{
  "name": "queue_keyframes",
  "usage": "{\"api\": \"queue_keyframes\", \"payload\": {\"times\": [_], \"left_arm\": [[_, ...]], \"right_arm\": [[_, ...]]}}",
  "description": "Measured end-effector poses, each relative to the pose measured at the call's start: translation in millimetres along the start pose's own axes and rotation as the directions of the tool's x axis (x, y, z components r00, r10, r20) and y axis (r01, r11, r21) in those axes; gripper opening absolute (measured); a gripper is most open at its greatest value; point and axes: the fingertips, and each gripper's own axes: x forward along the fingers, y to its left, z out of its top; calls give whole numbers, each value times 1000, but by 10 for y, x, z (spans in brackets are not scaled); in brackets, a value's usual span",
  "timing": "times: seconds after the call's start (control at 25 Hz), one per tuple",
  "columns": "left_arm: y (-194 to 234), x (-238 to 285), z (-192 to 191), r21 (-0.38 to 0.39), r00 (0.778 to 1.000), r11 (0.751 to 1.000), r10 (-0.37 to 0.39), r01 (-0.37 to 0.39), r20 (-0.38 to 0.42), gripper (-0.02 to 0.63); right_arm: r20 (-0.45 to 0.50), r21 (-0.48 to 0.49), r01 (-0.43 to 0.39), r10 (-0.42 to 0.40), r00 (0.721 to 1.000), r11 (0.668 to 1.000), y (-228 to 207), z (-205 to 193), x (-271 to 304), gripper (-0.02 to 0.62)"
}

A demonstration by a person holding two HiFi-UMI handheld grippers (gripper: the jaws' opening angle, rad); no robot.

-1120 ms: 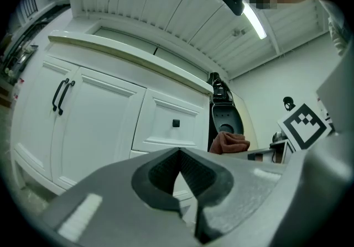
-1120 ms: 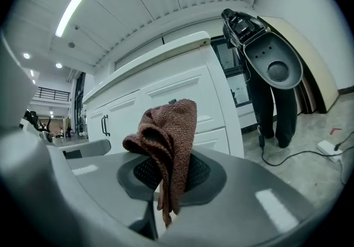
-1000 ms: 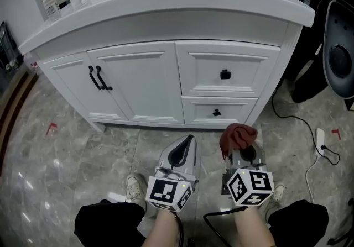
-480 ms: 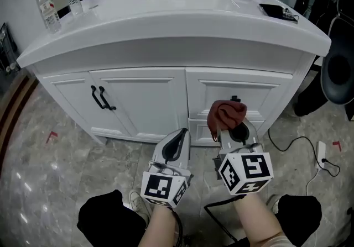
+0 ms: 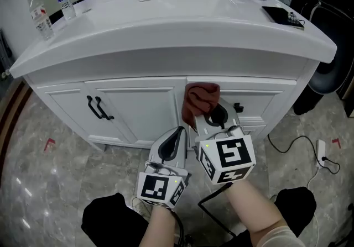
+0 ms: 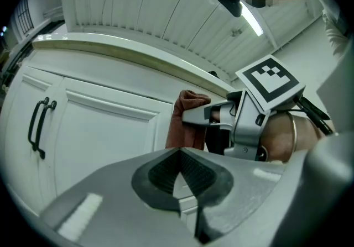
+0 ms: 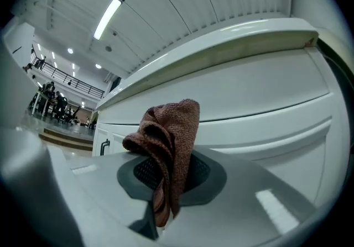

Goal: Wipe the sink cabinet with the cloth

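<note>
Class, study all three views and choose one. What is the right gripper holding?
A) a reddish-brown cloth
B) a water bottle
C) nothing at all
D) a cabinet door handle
A: the right gripper has its jaws closed on the reddish-brown cloth, held up in front of the white sink cabinet.

The right claw (image 5: 207,120) grips the red-brown cloth (image 5: 200,101) and holds it at the front of the white sink cabinet (image 5: 138,110), just below the counter (image 5: 182,25) overhang. The left claw (image 5: 178,136), closed, hovers beside it. 2 water bottles (image 5: 65,1) stand at the counter's left end.
</note>
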Motion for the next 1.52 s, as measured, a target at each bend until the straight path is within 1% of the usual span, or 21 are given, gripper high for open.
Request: {"api": "queue_keyframes", "payload": {"times": [0.08, 0.2, 0.4, 0.6, 0.76, 0.88, 1.04, 1.16, 1.28, 1.52], "left_arm": [[-1, -26, -53, -1, 1000, 1000, 4, -4, -13, 0], [-50, -32, -143, -11, 1000, 1000, -8, 8, -28, 0], [-226, 16, -212, -13, 998, 998, -55, 54, -27, 0], [-470, 98, -296, -34, 995, 995, -92, 91, -42, 0], [-660, 174, -326, -14, 990, 992, -125, 124, -60, 0], [-738, 228, -328, -12, 990, 991, -131, 130, -59, 0], [-765, 288, -373, -53, 992, 992, -119, 117, -37, 0], [-832, 338, -337, -75, 993, 991, -117, 114, -28, 0], [-934, 373, -350, -72, 992, 990, -125, 123, -35, 0], [-1069, 380, -430, -56, 988, 988, -148, 145, -52, 0]], "right_arm": [[9, -13, -3, 3, 1000, 1000, -10, 1, -5, 78], [5, 9, -2, 2, 1000, 1000, -99, -20, -35, 80], [-22, -19, 41, -41, 999, 999, -324, -58, -161, 80], [-26, -47, 82, -84, 996, 996, -606, -28, -337, 80], [-30, -46, 102, -103, 994, 994, -807, -18, -464, 87], [-32, -49, 115, -116, 993, 992, -968, -6, -563, 95], [-31, -35, 154, -155, 987, 987, -1212, 9, -711, 80], [-32, -26, 194, -195, 980, 981, -1418, 36, -847, 78], [-32, -29, 247, -248, 968, 969, -1653, 80, -994, 77], [-13, -6, 363, -363, 932, 932, -2099, 176, -1284, 75]]}}
